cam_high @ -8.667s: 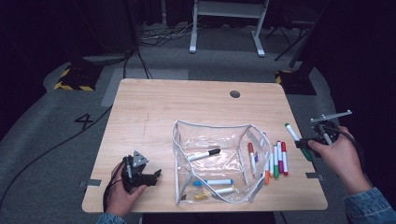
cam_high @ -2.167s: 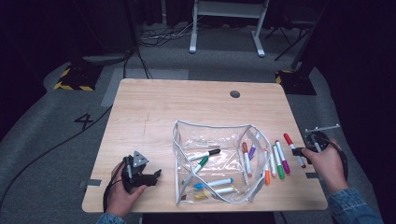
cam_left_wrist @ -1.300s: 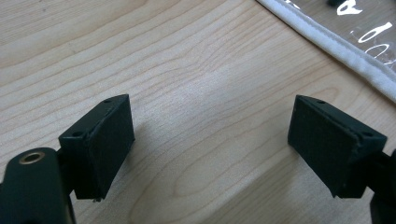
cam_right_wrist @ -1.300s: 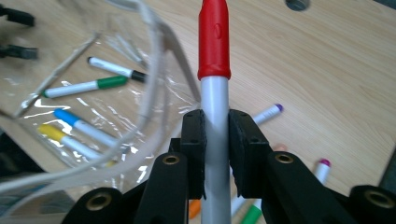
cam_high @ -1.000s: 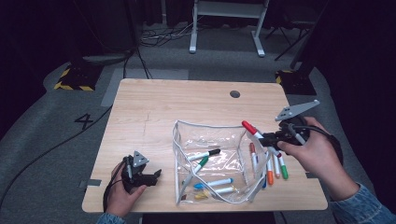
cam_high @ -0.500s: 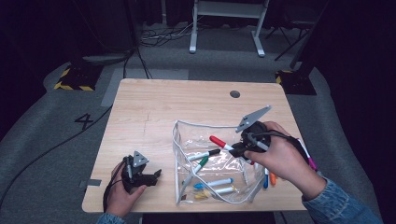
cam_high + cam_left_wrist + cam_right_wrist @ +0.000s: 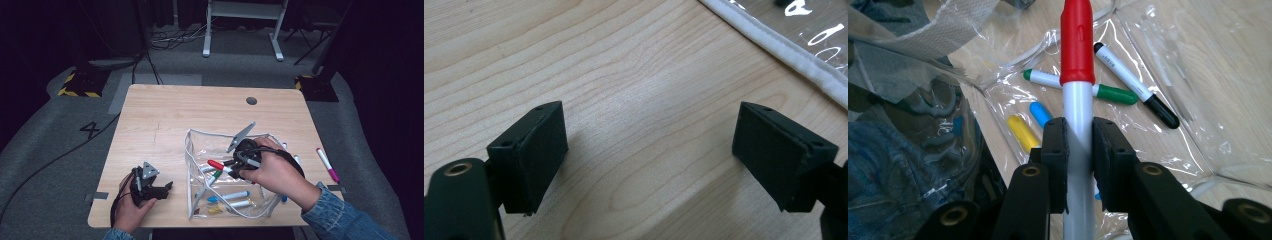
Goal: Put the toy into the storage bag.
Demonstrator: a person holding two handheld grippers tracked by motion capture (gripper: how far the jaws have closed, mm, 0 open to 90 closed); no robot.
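A clear plastic pouch with a white rim lies open on the wooden table. My right gripper is over the pouch, shut on a red-capped marker whose cap points left. In the right gripper view the pads clamp the marker's white barrel, and green, black, blue and yellow markers lie inside the pouch below it. My left gripper rests at the table's front left, open, with bare wood between its pads.
A pink marker lies on the table right of the pouch, and more marker ends show behind my right hand. A round hole is in the table's far side. The pouch's white rim lies just ahead of the left gripper.
My right hand has carried the red marker left and down, from the pouch's right side to over its middle. The left gripper has not moved.
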